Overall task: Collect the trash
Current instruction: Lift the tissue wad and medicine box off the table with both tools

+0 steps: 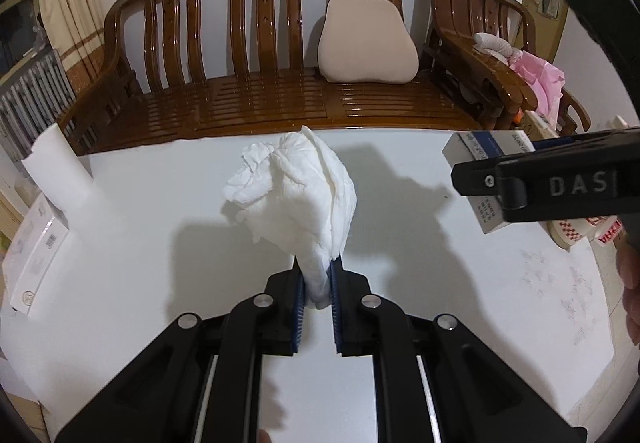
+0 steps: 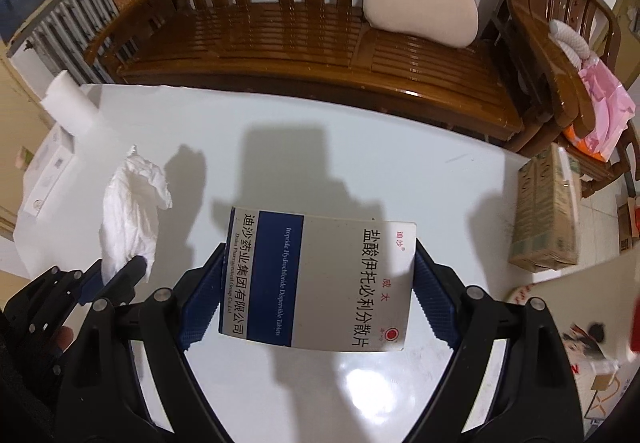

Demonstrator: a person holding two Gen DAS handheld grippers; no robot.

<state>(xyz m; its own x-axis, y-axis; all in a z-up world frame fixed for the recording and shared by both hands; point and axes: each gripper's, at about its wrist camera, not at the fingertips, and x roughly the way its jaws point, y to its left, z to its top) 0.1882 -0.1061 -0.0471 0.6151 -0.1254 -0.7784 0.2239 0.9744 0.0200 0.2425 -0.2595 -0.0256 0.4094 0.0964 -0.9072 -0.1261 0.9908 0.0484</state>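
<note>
Crumpled tissue point(image 1: 296, 187) clamped in left claw point(image 1: 318, 283); medicine box point(image 2: 320, 283) clamped in right claw point(image 2: 320, 295), above table point(image 1: 140, 243)

White crumpled tissue point(image 1: 296, 187); grey medicine box point(image 2: 320, 283) w/ navy stripe; glossy brown slatted bench point(image 1: 280, 83); beige cushion point(image 1: 366, 41); white table point(image 1: 140, 243).

The white surface point(image 2: 320, 131) was glossy and bore shadows. At its far left corner a white tissue box point(image 1: 36, 255) lay on it, with a sheet of tissue point(image 1: 56, 167) standing up from the box's top.
</note>
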